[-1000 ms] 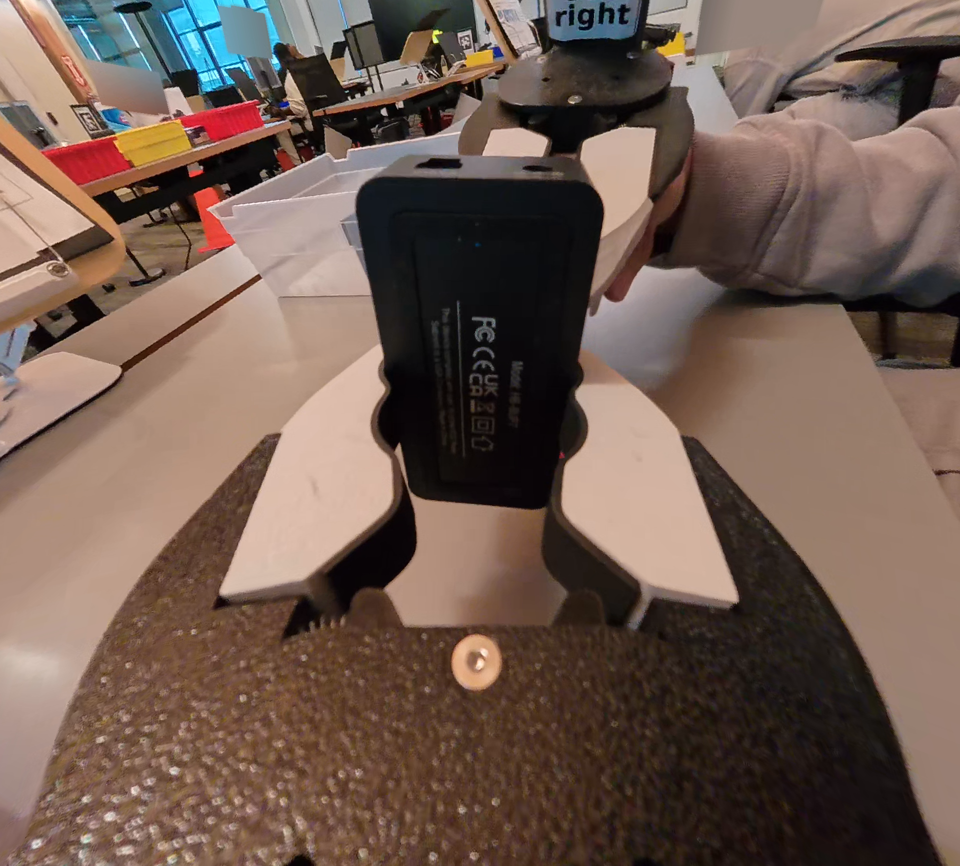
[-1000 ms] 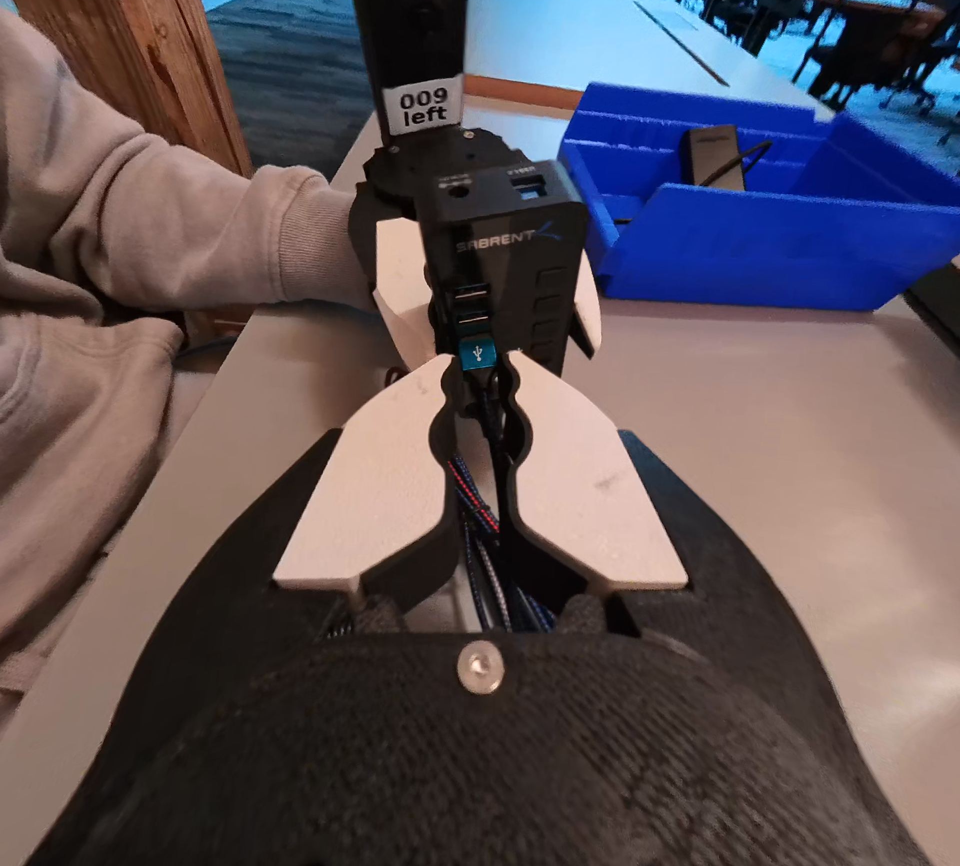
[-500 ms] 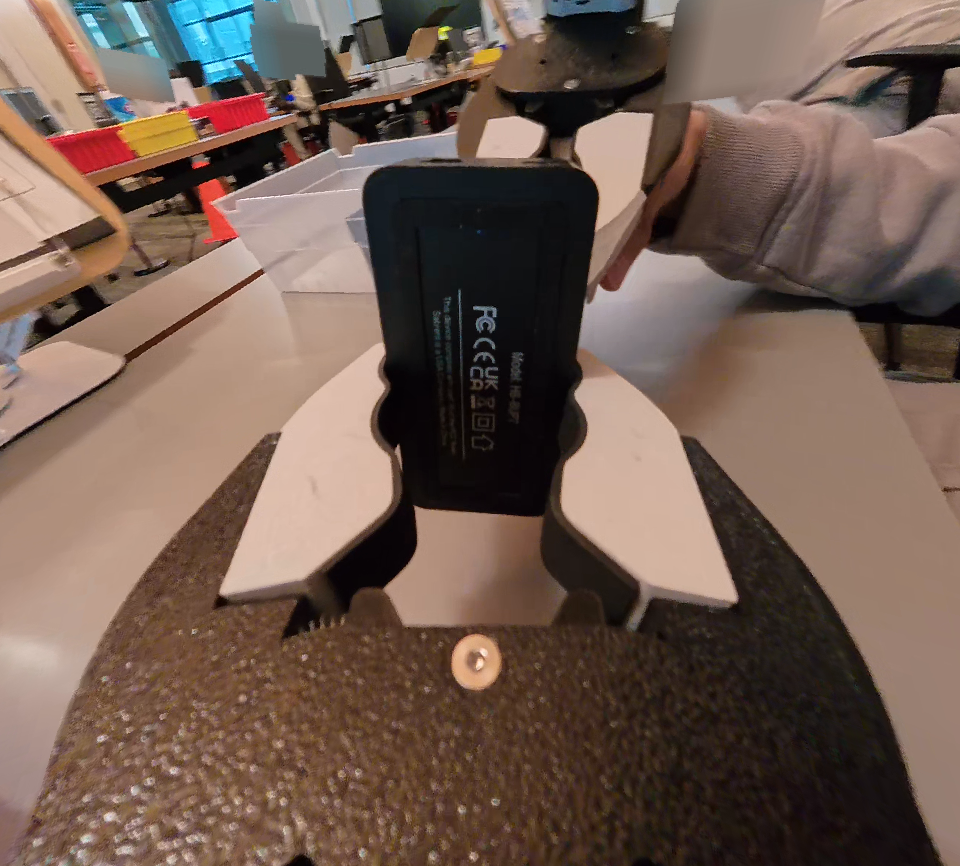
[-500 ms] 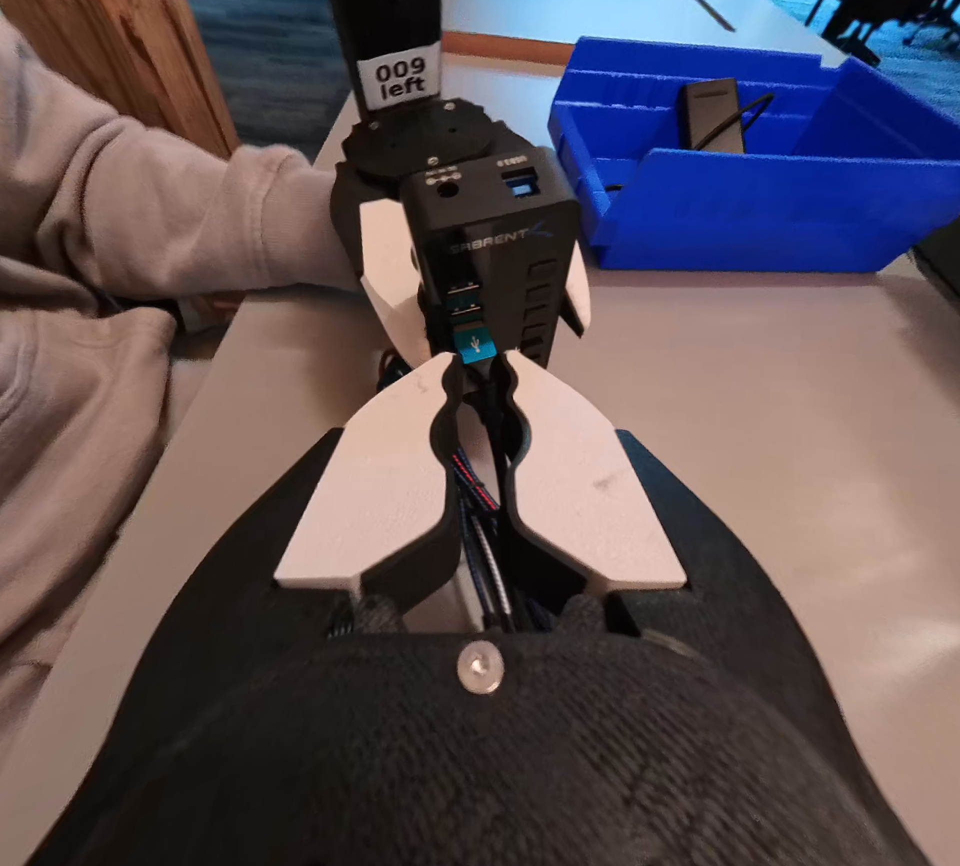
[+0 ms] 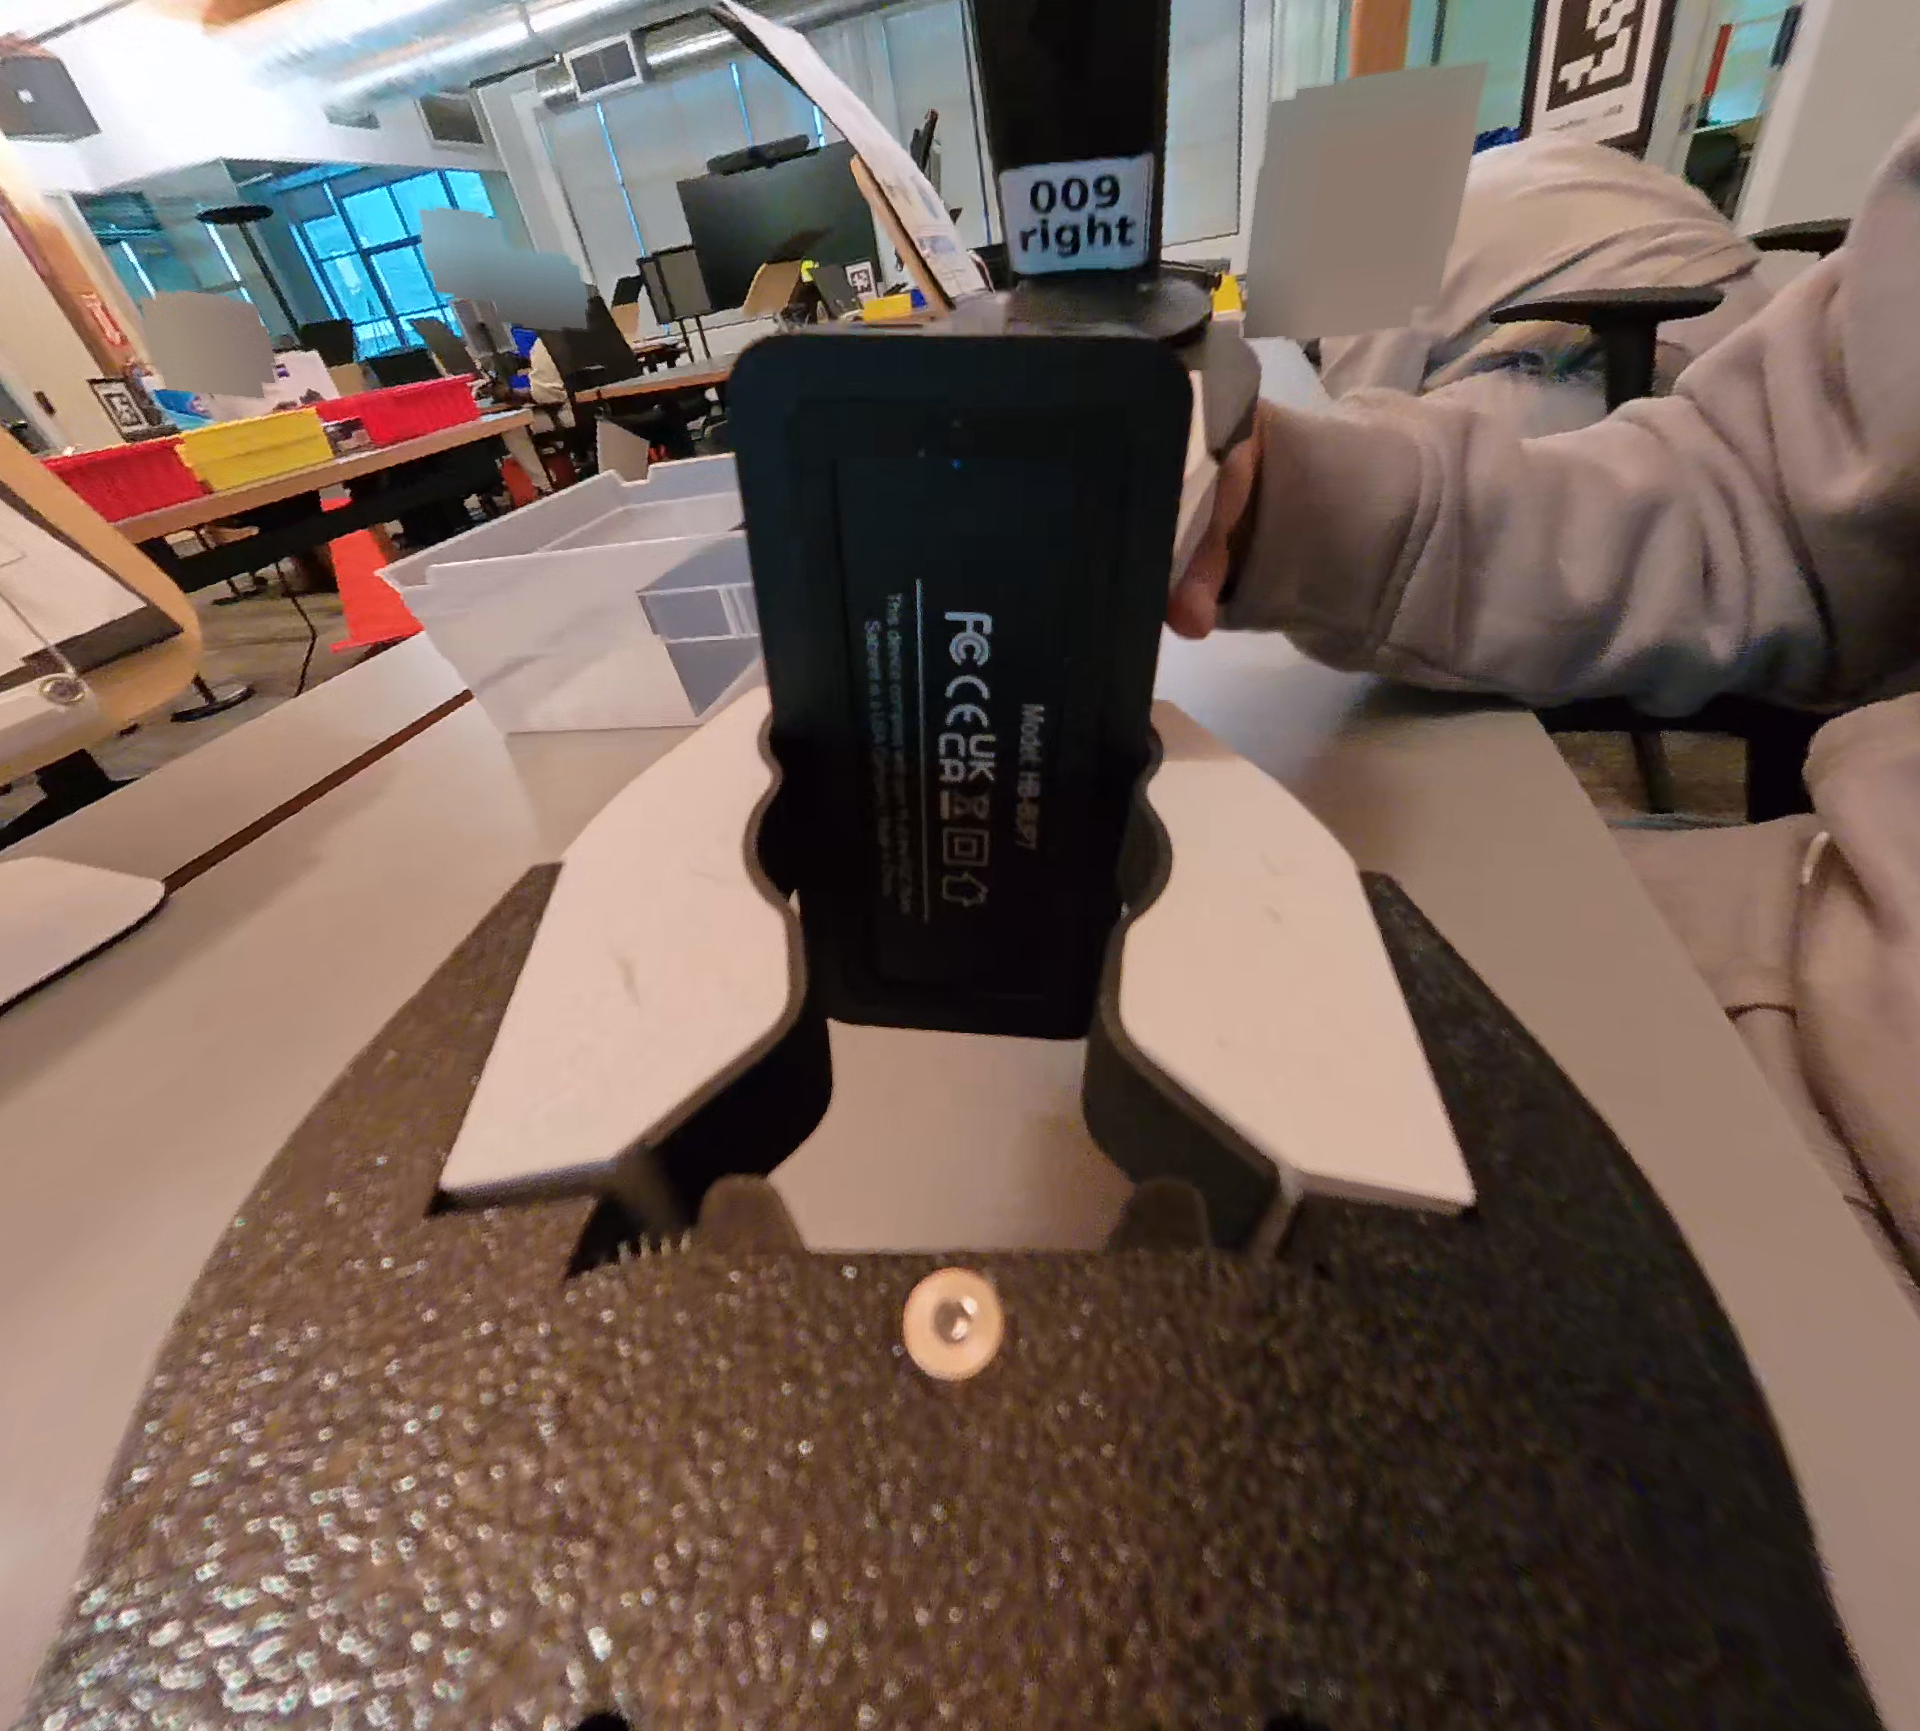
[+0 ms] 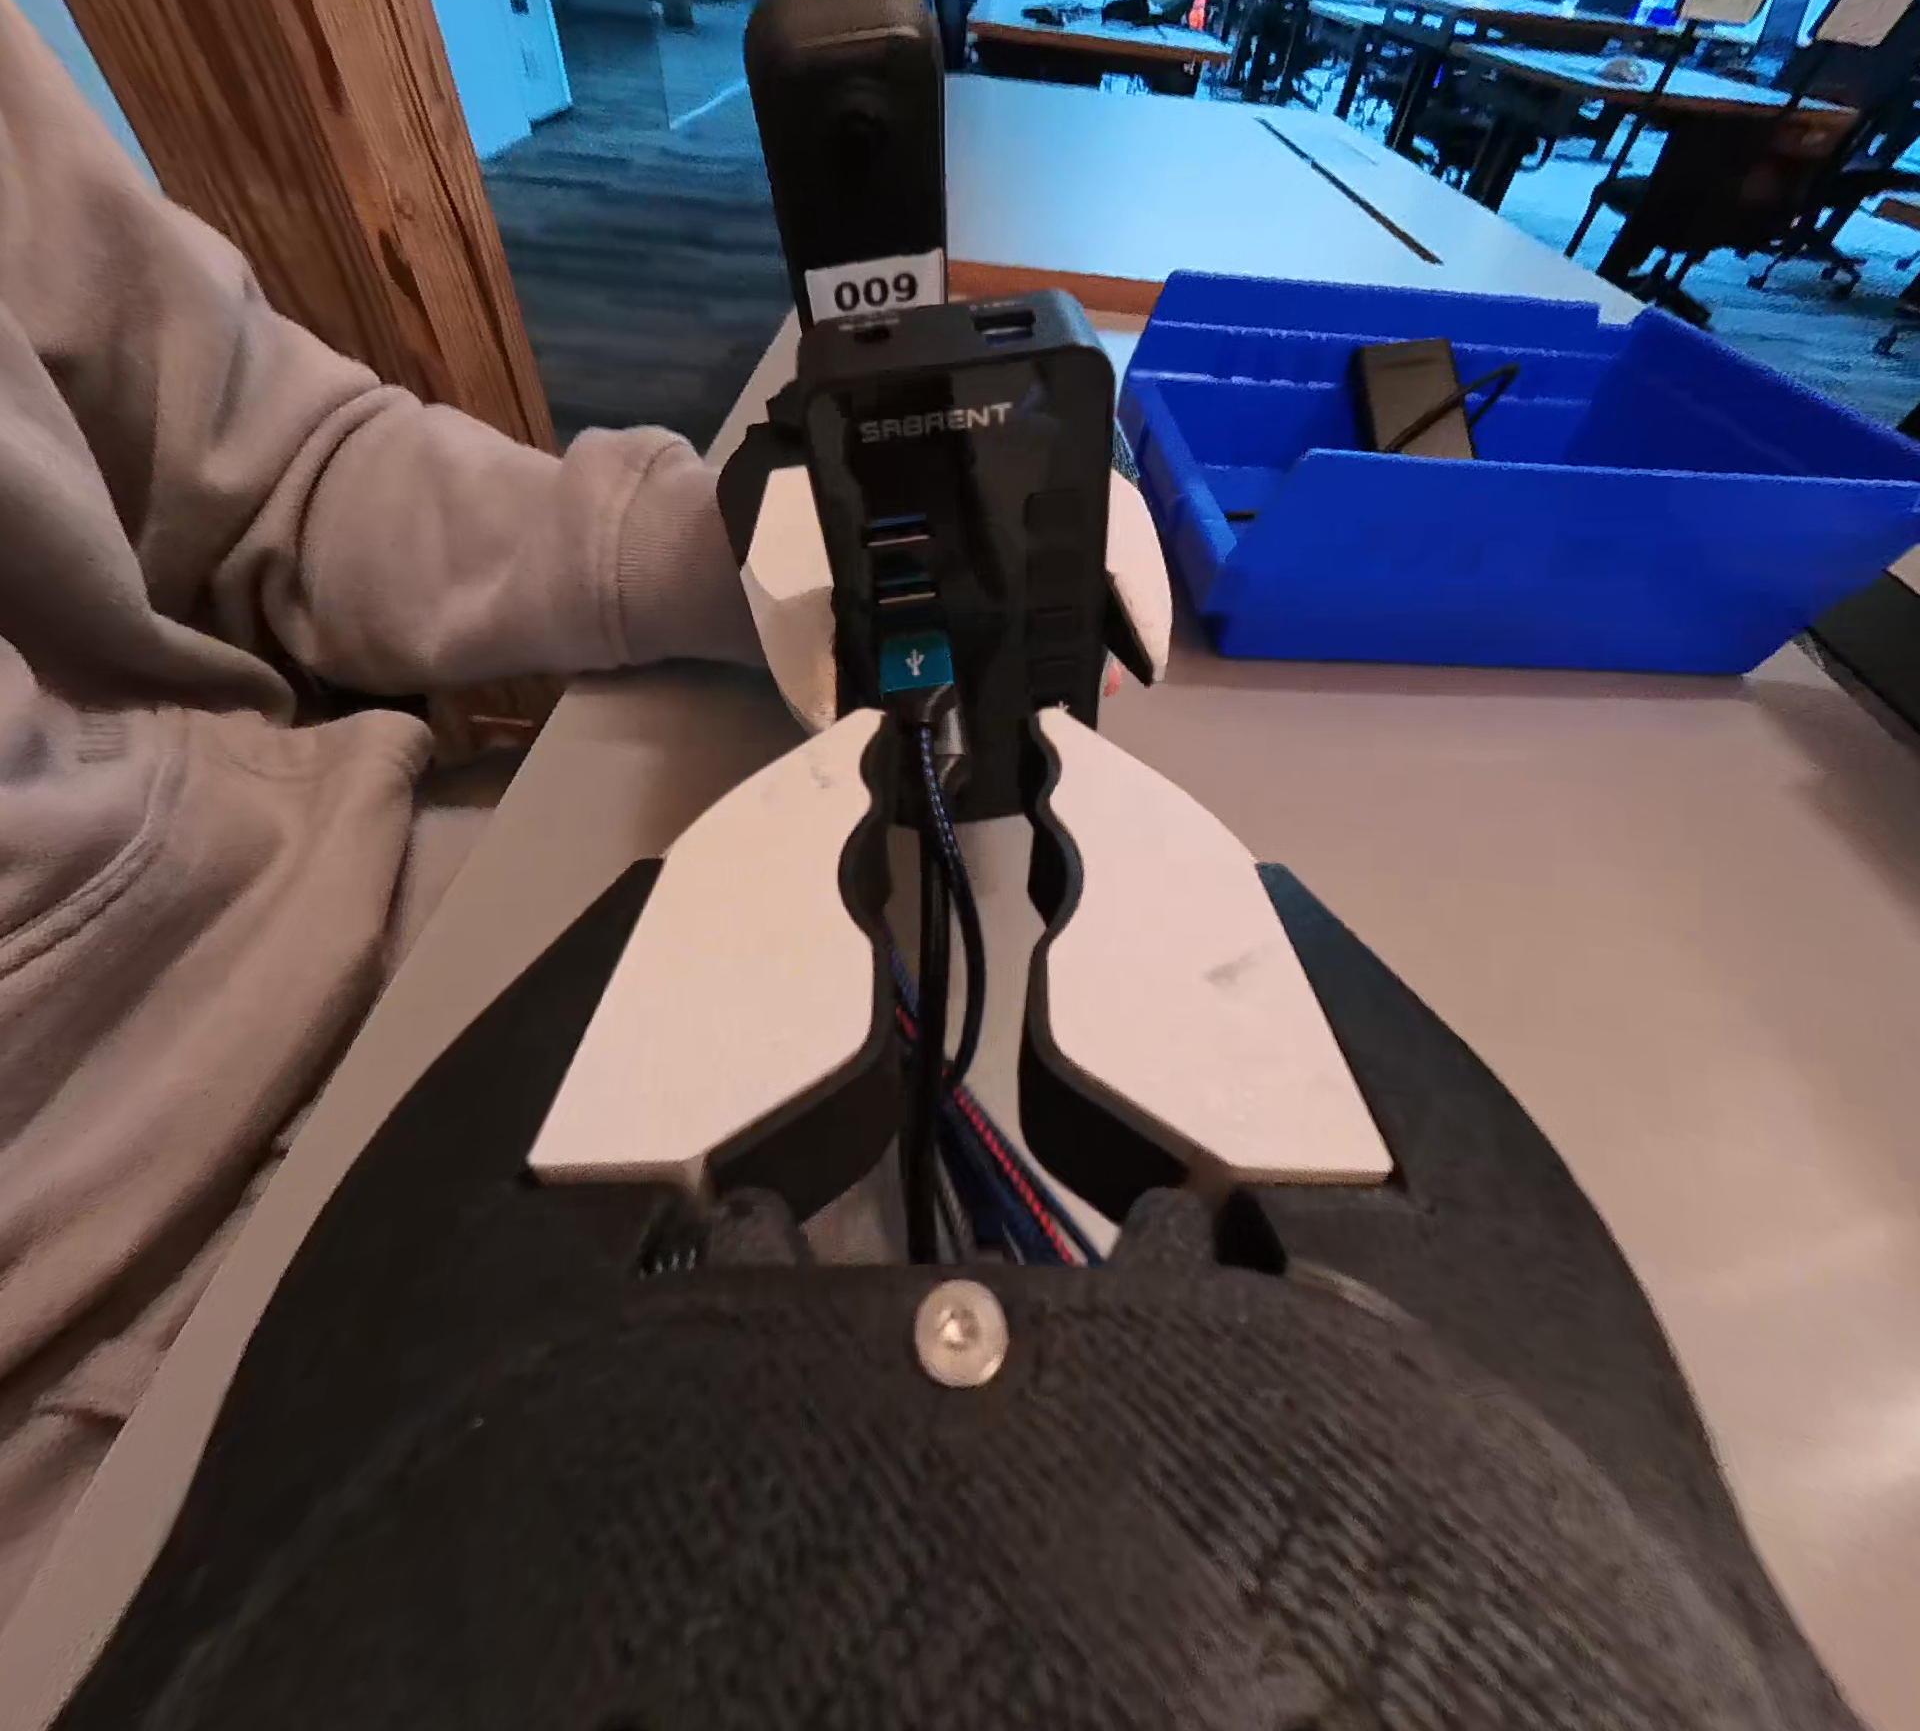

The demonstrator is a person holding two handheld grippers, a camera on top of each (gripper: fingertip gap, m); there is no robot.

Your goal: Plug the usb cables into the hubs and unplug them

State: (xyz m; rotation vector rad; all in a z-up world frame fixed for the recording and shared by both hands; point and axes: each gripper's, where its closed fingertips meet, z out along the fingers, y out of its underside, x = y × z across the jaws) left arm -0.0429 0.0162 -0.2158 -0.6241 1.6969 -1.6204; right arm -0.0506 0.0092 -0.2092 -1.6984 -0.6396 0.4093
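Observation:
My left gripper (image 5: 956, 746) is shut on a black USB hub (image 5: 961, 642) and holds it upright above the table, its back toward the left wrist camera. In the right wrist view the hub (image 6: 966, 455) shows its port side, with a teal USB plug (image 6: 914, 663) seated in a lower port. The plug's braided cable (image 6: 940, 850) runs down between the fingers of my right gripper (image 6: 956, 731), which stand apart and do not pinch it. The left gripper's white fingers (image 6: 790, 590) flank the hub.
A blue bin (image 6: 1507, 559) with a black device (image 6: 1403, 393) in it stands on the grey table (image 6: 1455, 902) at the right. A white bin (image 5: 561, 632) stands behind the hub. More braided cables (image 6: 997, 1162) lie under my right gripper. A person's sleeves are close on both sides.
My right gripper's fingers have opened off the teal plug, which stays in the hub. Both views have tilted upward; the hub sits higher in each.

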